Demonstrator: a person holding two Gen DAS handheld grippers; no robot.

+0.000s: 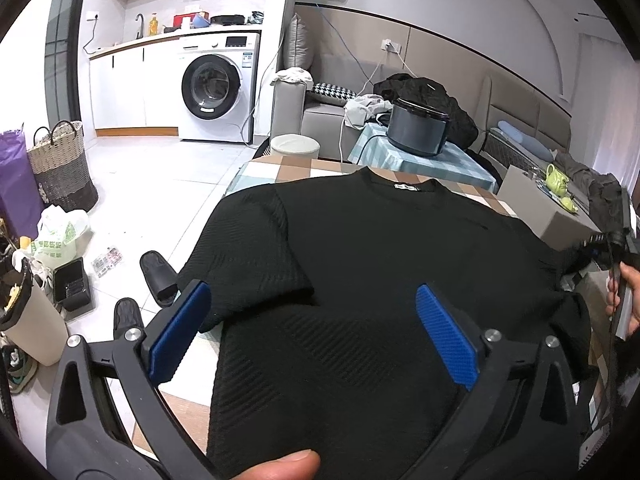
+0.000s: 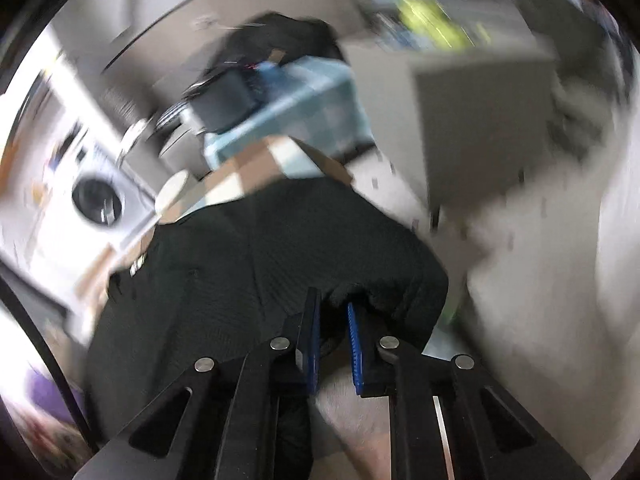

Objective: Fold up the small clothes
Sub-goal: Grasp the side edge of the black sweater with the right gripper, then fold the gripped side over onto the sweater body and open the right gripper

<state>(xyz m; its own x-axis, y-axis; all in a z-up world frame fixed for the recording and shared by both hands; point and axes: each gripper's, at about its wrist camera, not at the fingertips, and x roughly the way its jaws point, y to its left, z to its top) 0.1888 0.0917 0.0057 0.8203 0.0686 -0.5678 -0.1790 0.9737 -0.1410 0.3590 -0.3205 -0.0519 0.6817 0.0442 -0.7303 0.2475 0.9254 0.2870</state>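
The black knit shirt (image 1: 360, 280), soft and limp, looks best pinched at its edges: the right gripper (image 2: 332, 312) nips its sleeve at lower centre of the frame, while the left gripper (image 1: 312, 300) hangs spread wide above it.

White tiled floor (image 1: 168, 184), washing machine (image 1: 218, 88), grey sofa (image 1: 320, 112) (cluttered).

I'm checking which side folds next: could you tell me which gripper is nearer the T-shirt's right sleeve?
Right. The right gripper has its jaws closed on the black T-shirt at that sleeve's edge; the left gripper hangs open above the shirt's middle, away from that sleeve.
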